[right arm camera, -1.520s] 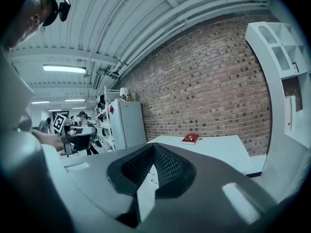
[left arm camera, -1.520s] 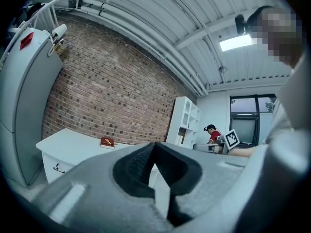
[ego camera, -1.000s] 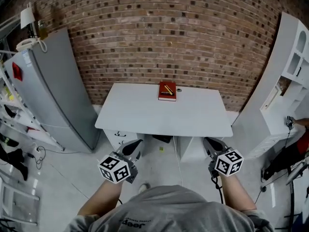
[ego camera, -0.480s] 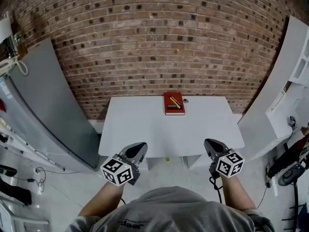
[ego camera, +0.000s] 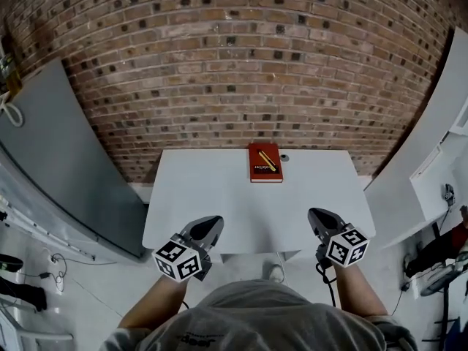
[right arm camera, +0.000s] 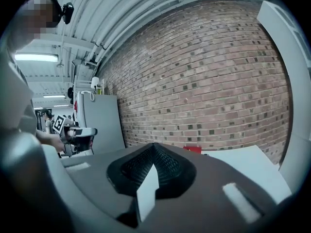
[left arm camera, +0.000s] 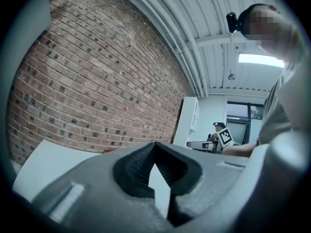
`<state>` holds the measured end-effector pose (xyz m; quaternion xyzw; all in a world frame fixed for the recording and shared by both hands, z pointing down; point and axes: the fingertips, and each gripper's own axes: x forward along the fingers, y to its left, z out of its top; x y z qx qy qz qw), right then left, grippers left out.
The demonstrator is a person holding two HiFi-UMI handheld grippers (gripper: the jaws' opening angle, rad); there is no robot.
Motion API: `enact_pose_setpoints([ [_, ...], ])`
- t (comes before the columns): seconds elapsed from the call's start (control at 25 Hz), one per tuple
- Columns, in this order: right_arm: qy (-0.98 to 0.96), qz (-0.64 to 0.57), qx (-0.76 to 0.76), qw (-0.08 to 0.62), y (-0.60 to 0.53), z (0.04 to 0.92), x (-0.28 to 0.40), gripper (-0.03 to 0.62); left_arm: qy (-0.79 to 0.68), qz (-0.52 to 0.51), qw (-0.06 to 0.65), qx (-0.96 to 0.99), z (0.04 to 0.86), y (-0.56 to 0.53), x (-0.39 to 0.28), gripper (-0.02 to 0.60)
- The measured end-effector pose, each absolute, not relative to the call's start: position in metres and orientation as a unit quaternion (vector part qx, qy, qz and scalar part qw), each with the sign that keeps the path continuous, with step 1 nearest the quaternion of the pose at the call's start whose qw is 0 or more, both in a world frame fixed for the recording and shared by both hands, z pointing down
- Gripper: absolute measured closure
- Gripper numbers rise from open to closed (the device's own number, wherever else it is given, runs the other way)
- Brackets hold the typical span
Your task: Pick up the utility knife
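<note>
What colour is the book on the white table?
The book is red, seen best in the head view.

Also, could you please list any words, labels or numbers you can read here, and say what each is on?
Nothing can be read clearly.
Red book: a light line of print on the cover, too small to read.
Grey shirt: white print at the bottom edge, cut off and blurred.
Marker cubes: black-and-white square patterns only, no letters.
</note>
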<state>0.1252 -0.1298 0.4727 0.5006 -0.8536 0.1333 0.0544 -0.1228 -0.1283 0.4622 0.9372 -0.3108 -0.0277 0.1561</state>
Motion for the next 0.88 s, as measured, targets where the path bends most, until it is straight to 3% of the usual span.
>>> enact_pose_setpoints([
  [0.64,-0.899,0.145,0.411,0.038,-0.348,0.489,0.234,0.583,-0.409,-0.03,0.162,0.898,0.466,-0.292,0.004,0.583],
  [0.88,-0.893,0.149,0.424,0.032,-0.388,0.5,0.238,0.583,-0.401,-0.018,0.155,0.903,0.474,-0.333,0.006,0.583],
])
